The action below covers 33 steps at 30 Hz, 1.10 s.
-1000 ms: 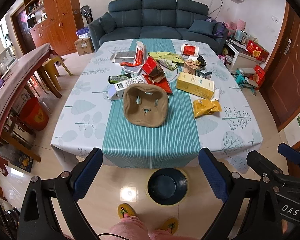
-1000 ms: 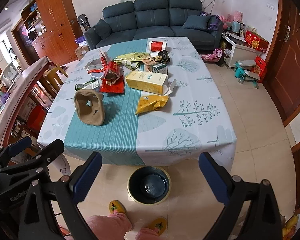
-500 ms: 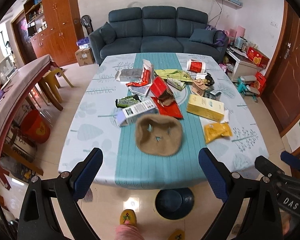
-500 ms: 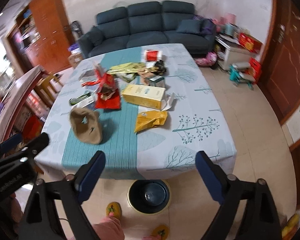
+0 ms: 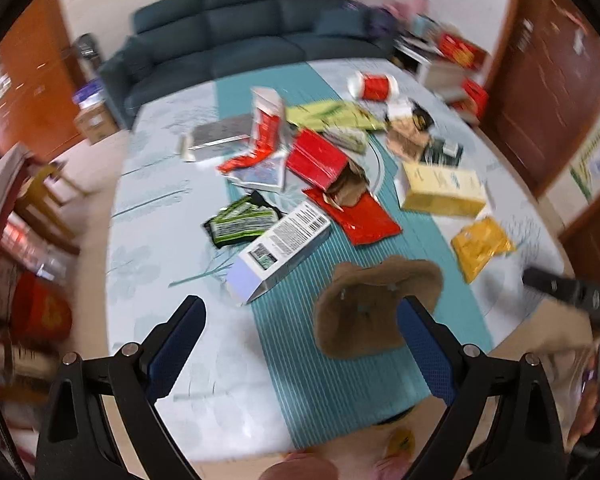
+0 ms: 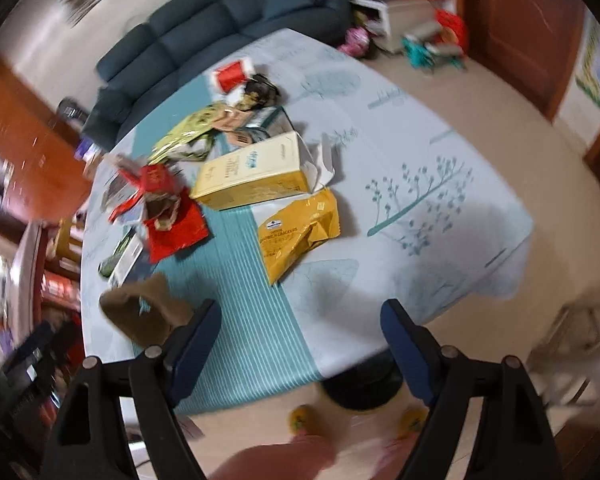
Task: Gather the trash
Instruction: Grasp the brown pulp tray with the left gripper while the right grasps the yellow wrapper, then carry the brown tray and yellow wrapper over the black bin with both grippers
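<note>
Trash lies scattered over the table [image 5: 148, 248]. A brown pulp cup tray [image 5: 376, 308] sits nearest, partly behind my left gripper's right finger. Beyond it lie a white barcode box [image 5: 280, 248], a green packet [image 5: 240, 220], a torn red wrapper [image 5: 340, 184], a yellow box [image 5: 440, 188] and a yellow cracker bag [image 5: 480, 246]. My left gripper [image 5: 300, 308] hangs open above the near table edge, holding nothing. My right gripper [image 6: 300, 308] hovers short of the cracker bag [image 6: 300, 232] and yellow box [image 6: 252, 176]. Its jaws are closing with nothing between them. The brown tray [image 6: 148, 316] is to its left.
A dark bin [image 6: 360, 384] stands on the floor under the near table edge, by a person's yellow slippers [image 6: 300, 420]. A dark sofa [image 5: 240, 28] is behind the table, wooden doors [image 5: 540, 80] to the right, a red bucket [image 5: 40, 316] to the left. Both views are blurred.
Both grippers have come forward and down over the near table edge, and both have rolled. The trash now looks much closer. The right jaws stand narrower than before.
</note>
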Available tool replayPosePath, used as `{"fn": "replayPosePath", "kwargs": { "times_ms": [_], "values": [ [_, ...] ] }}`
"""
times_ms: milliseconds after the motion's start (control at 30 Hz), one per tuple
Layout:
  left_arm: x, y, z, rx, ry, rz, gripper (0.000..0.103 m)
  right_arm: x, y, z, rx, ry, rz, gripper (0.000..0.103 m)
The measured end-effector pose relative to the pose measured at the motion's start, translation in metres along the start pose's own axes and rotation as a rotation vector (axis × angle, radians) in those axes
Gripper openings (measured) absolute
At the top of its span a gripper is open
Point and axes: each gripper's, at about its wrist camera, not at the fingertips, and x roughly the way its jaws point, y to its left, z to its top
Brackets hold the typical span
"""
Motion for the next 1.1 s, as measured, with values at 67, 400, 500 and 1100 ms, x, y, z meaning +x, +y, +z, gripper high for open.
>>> {"fn": "replayPosePath", "kwargs": {
  "times_ms": [67, 400, 500, 1100],
  "values": [
    [0.019, 0.001, 0.004, 0.042, 0.024, -0.024, 0.095, 0.017, -0.003, 0.005, 0.071, 0.011, 0.003, 0.076],
    [0.072, -0.012, 0.008, 0.158, 0.076, -0.122, 0.081, 0.075, -0.002, 0.029, 0.244, 0.011, -0.043, 0.058],
    [0.084, -0.018, 0.007, 0.186, 0.108, -0.148, 0.061, 0.080, 0.003, 0.032, 0.241, -0.020, -0.097, 0.046],
    [0.051, -0.035, 0.004, 0.242, 0.066, -0.161, 0.013, 0.030, -0.007, -0.011, 0.223, -0.078, -0.020, 0.008]
  ]
}}
